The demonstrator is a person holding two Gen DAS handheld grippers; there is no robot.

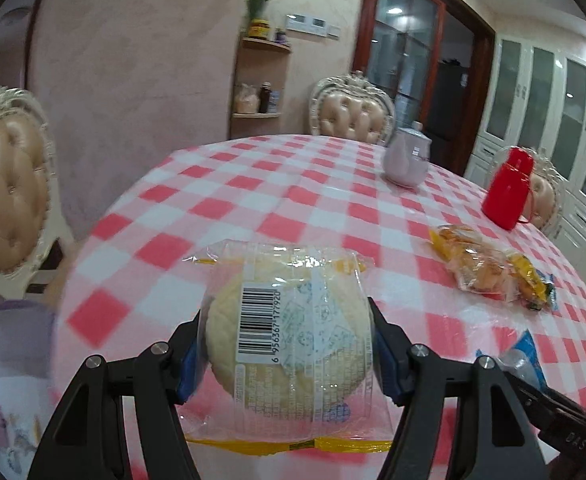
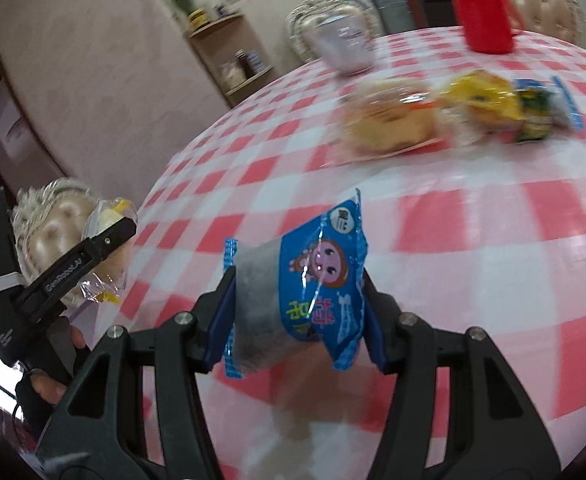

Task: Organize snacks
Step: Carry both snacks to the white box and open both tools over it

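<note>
While both hands are hovering over the checked tablecloth, each is carrying a snack.

Left gripper is clamping a wrapped pale bun; right gripper is squeezing a blue snack packet; more wrapped snacks are lying at one o'clock.

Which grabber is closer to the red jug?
Right. The red jug stands far across the table; the right gripper is nearer it, while the left gripper is further left, beside it.
</note>
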